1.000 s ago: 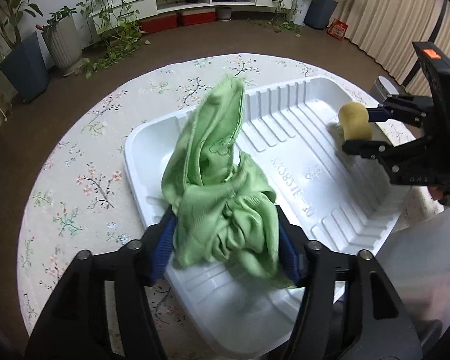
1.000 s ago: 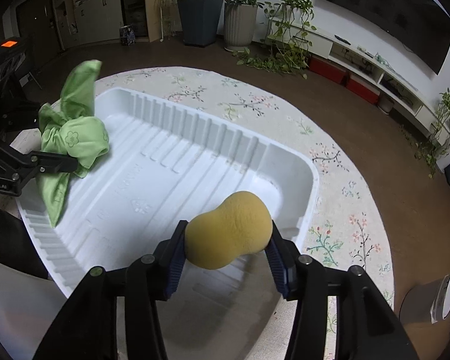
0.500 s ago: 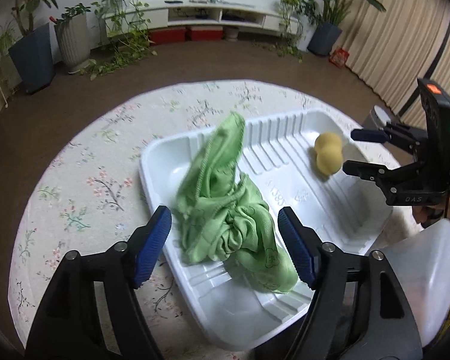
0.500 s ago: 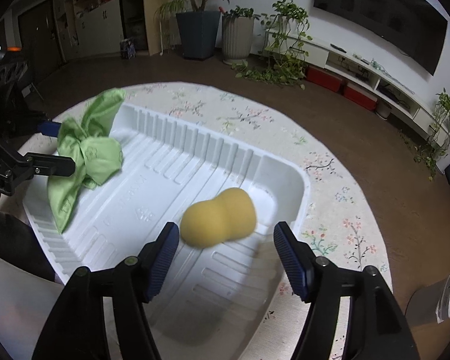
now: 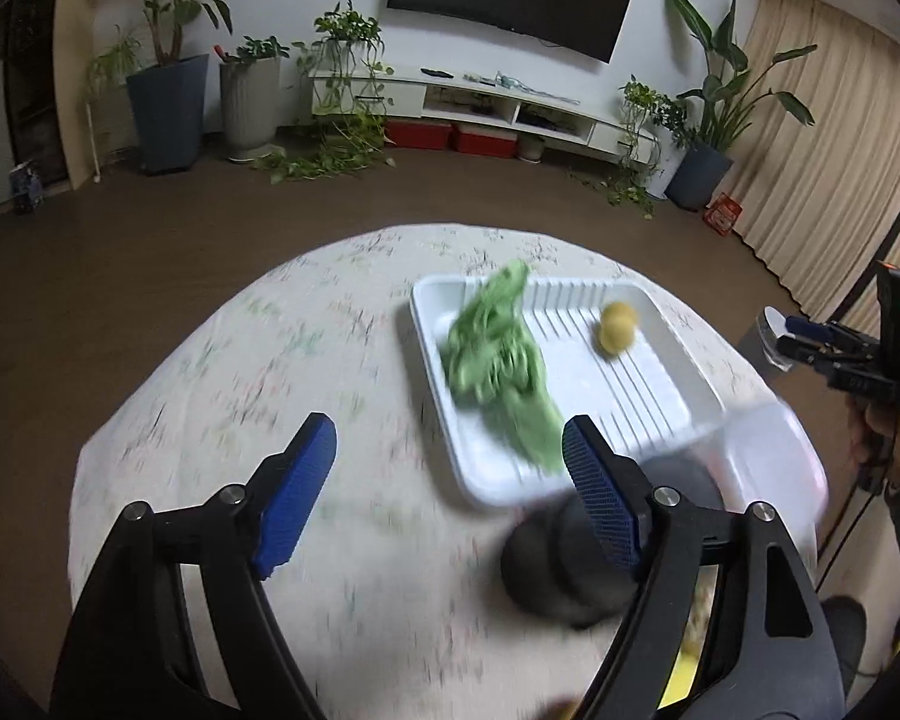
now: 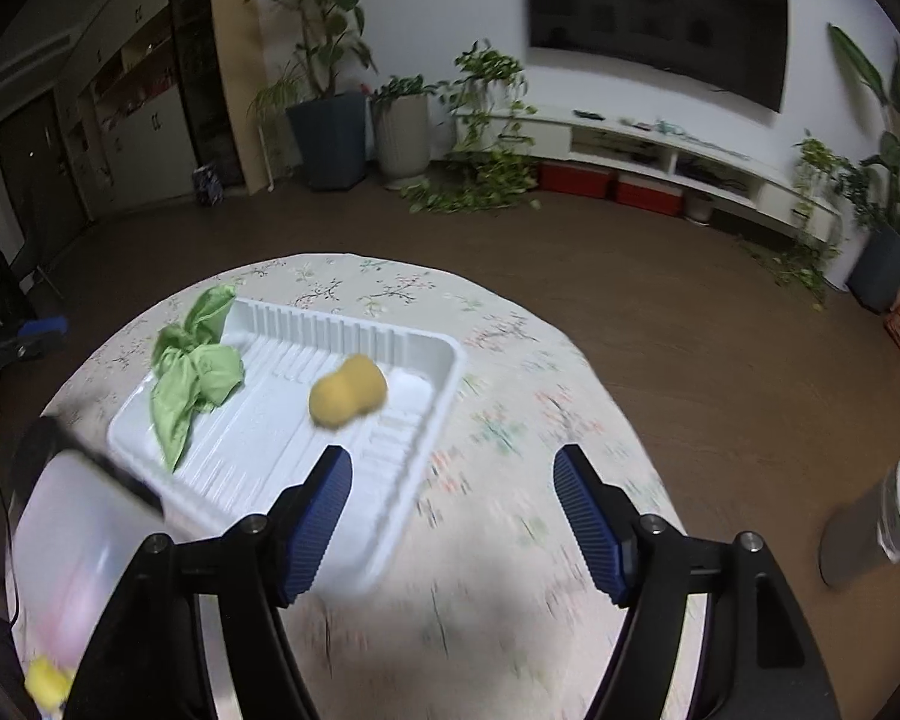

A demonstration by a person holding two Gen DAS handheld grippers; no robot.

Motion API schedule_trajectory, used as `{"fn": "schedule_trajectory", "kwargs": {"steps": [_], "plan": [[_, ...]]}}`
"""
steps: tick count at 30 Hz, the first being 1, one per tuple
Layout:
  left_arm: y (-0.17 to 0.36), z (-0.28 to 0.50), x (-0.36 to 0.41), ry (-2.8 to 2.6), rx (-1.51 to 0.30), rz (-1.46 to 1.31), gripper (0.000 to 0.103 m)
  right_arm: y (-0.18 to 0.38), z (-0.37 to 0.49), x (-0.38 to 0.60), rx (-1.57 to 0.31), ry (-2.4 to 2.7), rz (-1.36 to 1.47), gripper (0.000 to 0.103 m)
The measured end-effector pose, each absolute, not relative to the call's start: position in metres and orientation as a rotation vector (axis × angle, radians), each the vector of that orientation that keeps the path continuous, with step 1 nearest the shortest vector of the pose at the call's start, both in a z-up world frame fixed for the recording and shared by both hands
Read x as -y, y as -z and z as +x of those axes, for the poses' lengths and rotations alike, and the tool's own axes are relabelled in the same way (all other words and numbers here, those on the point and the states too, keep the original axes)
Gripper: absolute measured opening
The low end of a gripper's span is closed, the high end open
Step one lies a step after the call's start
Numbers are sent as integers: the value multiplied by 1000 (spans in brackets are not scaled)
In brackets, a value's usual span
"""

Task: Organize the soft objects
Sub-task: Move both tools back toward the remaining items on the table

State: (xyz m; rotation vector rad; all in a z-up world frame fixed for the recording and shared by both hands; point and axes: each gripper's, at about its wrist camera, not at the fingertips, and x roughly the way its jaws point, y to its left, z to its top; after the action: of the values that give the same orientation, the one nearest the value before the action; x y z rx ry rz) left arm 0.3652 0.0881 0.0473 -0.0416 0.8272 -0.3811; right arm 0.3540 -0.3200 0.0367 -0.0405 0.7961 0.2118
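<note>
Fingers on the left gripper (image 5: 444,495) are spread wide with nothing between them, hanging over bare tablecloth (image 5: 306,360) short of the white tray (image 5: 684,402). My guess is both tools are pulled away because their loads are already dropped off. Inside the tray, the green cloth (image 5: 498,360) sits crumpled at the left end, one corner draped over the rim, and the yellow sponge (image 6: 347,391) lies toward the right end, apart from it. Right gripper (image 6: 453,510) is spread wide too, holding nothing. A translucent bin (image 6: 78,528) sits beside the tray; contents too blurry to call.
</note>
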Motion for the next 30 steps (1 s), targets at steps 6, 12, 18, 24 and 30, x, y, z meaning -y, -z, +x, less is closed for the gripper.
{"fn": "schedule_trajectory", "kwargs": {"steps": [6, 12, 18, 24, 30], "plan": [[-43, 292, -95, 372, -835, -77, 77, -41, 285, 329, -798, -195, -28, 73], [-34, 223, -98, 371, -824, -80, 77, -37, 208, 322, -807, -205, -8, 74], [-25, 169, -98, 370, -833, -134, 77, -26, 142, 305, -824, -230, 46, 74], [-16, 123, -106, 344, -835, -158, 77, -12, 98, 286, -839, -244, 67, 74], [-9, 85, -100, 362, -840, -163, 77, 2, 60, 269, -858, -267, 115, 74]]}}
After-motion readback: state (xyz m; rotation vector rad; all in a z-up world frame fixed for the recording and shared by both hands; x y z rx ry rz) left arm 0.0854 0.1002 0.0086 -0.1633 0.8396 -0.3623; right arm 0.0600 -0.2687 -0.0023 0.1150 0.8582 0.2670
